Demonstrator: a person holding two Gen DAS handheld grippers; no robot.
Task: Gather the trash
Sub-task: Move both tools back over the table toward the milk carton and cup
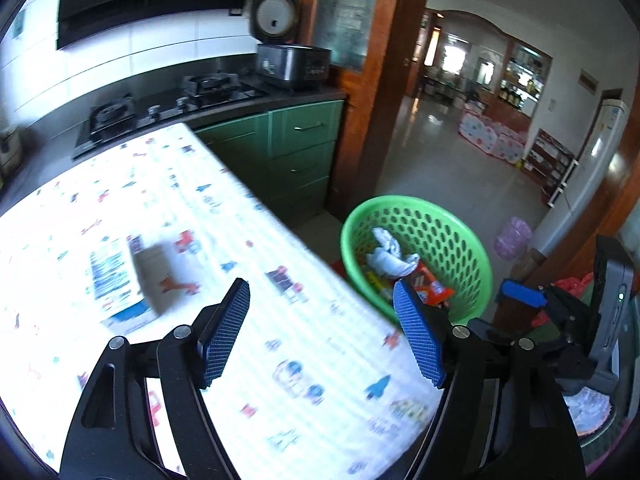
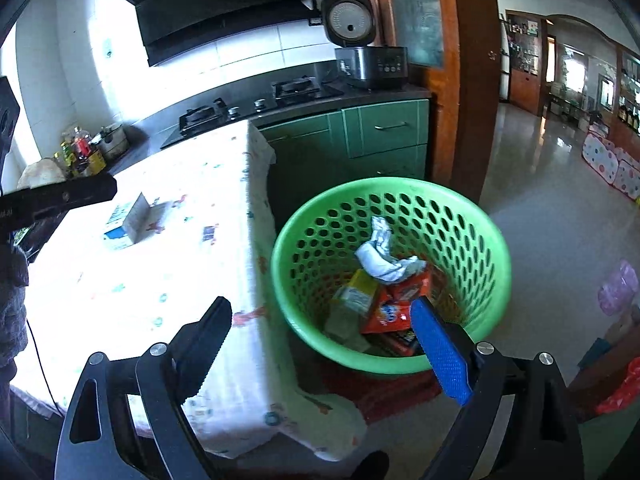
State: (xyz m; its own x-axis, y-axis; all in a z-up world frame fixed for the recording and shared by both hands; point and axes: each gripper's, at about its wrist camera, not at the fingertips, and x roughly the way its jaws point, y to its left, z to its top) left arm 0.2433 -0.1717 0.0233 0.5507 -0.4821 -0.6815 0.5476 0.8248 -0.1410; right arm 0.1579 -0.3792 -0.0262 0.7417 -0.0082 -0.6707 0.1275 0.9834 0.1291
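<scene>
**Almost no text can be read here**

You will find printing on several things, but the letters are too blurred or too small to read. The flat box (image 1: 116,280) on the table carries blue and white print; in the left wrist view it is smeared, and in the right wrist view it is too small. The orange packet (image 2: 394,308) in the green basket (image 2: 486,240) shows a blue and white logo that you cannot make out. The black bar (image 2: 56,198) at the left edge of the right wrist view bears some pale letters, cut off and unclear. The buttons of the rice cooker (image 2: 372,66) show no readable signs.
</scene>
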